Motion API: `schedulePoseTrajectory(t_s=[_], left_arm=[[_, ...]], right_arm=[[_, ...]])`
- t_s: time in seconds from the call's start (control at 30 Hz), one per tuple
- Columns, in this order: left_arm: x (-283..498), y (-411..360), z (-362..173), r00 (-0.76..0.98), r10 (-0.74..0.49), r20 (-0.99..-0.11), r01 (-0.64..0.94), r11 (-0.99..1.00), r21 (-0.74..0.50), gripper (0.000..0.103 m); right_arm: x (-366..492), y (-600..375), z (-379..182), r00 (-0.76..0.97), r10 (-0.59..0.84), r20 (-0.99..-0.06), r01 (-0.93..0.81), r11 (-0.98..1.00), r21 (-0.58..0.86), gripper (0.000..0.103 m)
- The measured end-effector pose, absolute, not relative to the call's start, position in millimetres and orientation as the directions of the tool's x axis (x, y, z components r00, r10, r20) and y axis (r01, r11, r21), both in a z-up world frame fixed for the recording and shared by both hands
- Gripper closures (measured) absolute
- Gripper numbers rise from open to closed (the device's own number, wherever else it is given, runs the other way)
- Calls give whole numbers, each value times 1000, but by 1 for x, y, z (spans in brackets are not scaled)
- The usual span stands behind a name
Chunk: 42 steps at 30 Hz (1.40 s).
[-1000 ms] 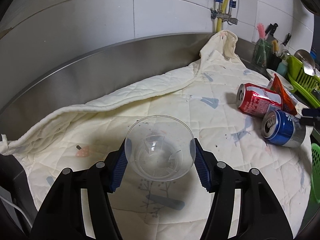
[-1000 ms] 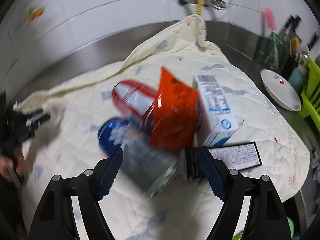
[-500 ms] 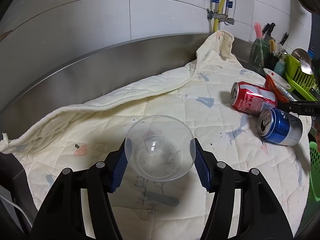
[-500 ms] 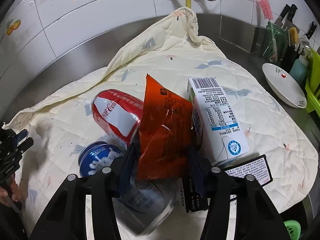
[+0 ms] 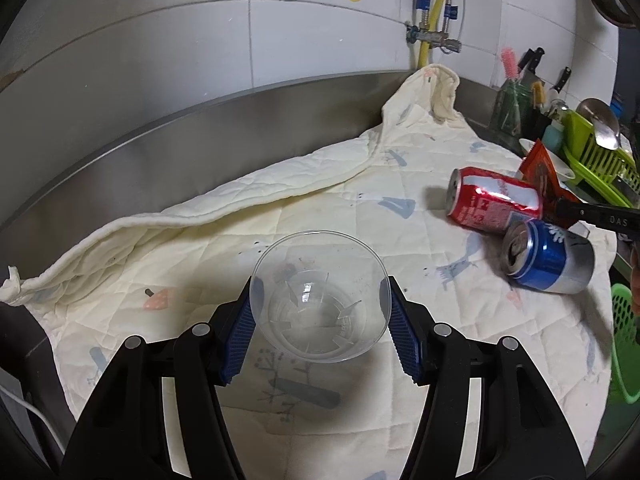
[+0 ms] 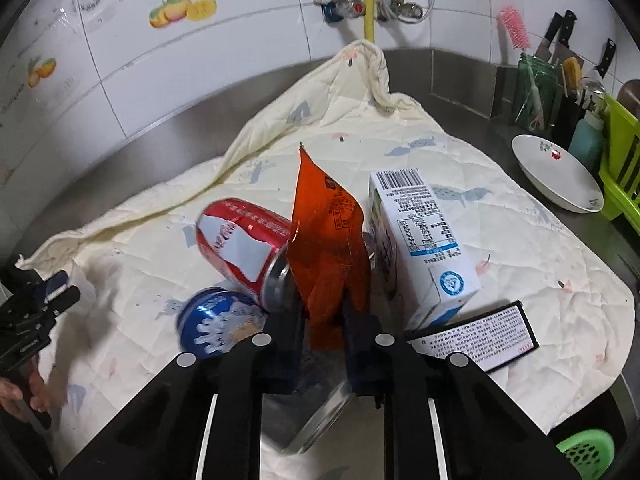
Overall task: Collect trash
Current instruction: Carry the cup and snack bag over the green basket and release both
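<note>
The right gripper (image 6: 324, 320) has just been closing and now pinches the lower end of the orange wrapper (image 6: 326, 240), standing just ahead between the cans. Thin, crinkly, nearly weightless, it looks likely to slip. The left gripper (image 5: 320, 320) clamps a clear cup (image 5: 320, 292).

I see the clear plastic cup (image 5: 320, 300) tipped mouth toward me. The orange wrapper (image 6: 328, 256) stands upright between the red can (image 6: 240, 240) and the white carton (image 6: 420, 236). The blue can (image 5: 548, 256) lies sideways beside the red can.
</note>
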State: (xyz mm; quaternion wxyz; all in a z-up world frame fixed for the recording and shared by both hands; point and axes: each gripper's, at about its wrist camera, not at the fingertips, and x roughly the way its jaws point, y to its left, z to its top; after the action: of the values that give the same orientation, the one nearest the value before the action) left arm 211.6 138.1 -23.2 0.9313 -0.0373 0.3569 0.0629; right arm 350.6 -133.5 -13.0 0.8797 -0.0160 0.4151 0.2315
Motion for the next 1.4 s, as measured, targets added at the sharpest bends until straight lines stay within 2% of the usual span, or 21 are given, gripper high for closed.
schedulePoseTrajectory(t_s=[0.2, 0.5, 0.83, 1.17, 1.4], left_arm=[[205, 121, -7, 761, 59, -647, -100, 995, -28, 43], [193, 80, 14, 790, -25, -613, 0, 999, -41, 43], [180, 12, 12, 777, -144, -613, 142, 989, -53, 43], [168, -82, 3, 723, -294, -625, 324, 944, -69, 43], [164, -148, 1, 676, -372, -636, 433, 899, -65, 43]], right_arm=[[322, -152, 11, 579, 435, -689, -423, 883, 202, 91], [268, -198, 28, 621, 426, -658, -385, 897, 217, 92], [205, -280, 15, 659, 316, -682, -245, 948, 203, 92], [158, -370, -13, 652, 130, -747, -44, 990, 133, 91], [136, -424, -28, 645, 59, -762, 85, 985, 147, 86]])
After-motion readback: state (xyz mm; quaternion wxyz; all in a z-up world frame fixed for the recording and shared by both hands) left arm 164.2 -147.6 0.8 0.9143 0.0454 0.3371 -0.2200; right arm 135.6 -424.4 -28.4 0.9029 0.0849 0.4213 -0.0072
